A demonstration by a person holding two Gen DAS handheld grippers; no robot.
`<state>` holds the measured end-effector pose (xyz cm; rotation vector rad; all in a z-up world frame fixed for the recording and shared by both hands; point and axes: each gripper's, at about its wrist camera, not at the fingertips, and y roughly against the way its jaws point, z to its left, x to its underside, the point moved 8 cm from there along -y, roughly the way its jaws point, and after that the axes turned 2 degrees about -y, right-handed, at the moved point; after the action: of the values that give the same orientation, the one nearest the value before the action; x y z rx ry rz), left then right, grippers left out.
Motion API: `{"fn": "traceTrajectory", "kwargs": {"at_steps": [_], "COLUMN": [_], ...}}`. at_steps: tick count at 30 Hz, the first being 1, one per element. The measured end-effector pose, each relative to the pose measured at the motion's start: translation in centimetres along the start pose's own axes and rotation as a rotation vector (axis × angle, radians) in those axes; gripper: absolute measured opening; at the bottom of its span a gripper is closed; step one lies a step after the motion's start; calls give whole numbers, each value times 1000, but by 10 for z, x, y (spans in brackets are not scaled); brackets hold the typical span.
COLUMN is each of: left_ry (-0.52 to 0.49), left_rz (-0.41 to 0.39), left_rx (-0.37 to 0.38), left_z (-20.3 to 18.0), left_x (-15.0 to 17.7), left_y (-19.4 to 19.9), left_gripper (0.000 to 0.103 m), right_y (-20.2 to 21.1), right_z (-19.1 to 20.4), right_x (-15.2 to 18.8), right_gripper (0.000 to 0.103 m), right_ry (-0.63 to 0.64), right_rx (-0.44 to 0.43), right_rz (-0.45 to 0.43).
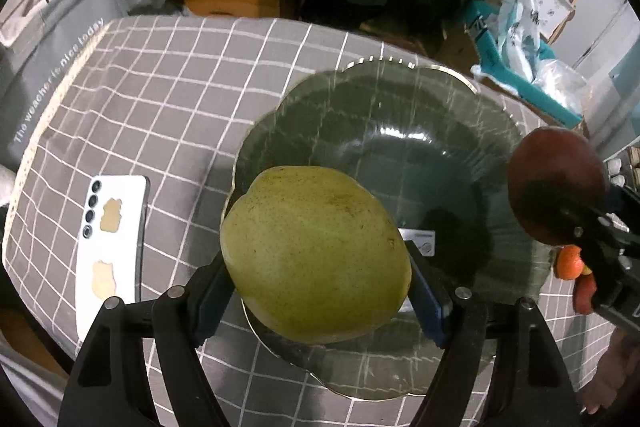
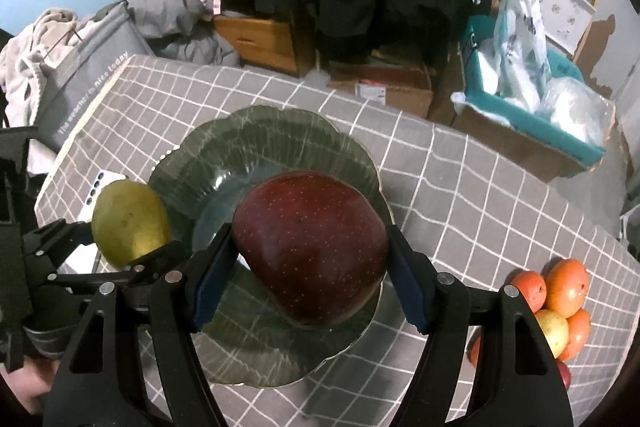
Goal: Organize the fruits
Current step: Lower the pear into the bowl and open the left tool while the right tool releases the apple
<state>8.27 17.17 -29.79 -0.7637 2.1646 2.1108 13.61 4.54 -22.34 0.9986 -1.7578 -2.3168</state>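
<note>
A speckled green pear [image 1: 316, 253] and a dark red apple [image 2: 310, 247] hang above the scalloped green glass plate [image 1: 400, 115].

Black tool [image 1: 320, 291], blue pads [image 1: 426, 301], silver screws [image 1: 463, 293]

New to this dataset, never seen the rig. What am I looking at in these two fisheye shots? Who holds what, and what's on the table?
No robot here: a person holds a two-finger gripper in each hand, each with a fisheye camera looking along its fingers.

The left wrist view shows the left gripper shut on a green pear. The right wrist view shows the right gripper shut on a red apple. Each view also catches the other gripper at its edge.

Both fruits hang over a dark glass plate that holds no fruit yet. It sits on a grey checked tablecloth. A white phone lies left of the plate; a fruit pile lies to its right.
</note>
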Motion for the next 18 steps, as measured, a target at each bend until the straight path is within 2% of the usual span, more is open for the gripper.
{"fn": "traceTrajectory", "kwargs": {"at_steps": [12, 15, 18], "left_ry": [-46, -55, -57], "left_rz": [106, 114, 82], "left_rx": [-5, -15, -20], "left_z": [-12, -13, -15], "left_x": [15, 17, 12], "left_y": [-26, -29, -24], "left_gripper": [80, 80, 81], "right_y": [-8, -8, -8], "right_z": [1, 0, 0], "right_x": [-1, -1, -1], "right_gripper": [73, 73, 73], "right_ry": [-5, -10, -13], "right_rx": [-18, -20, -25], "right_rz": [18, 19, 20]}}
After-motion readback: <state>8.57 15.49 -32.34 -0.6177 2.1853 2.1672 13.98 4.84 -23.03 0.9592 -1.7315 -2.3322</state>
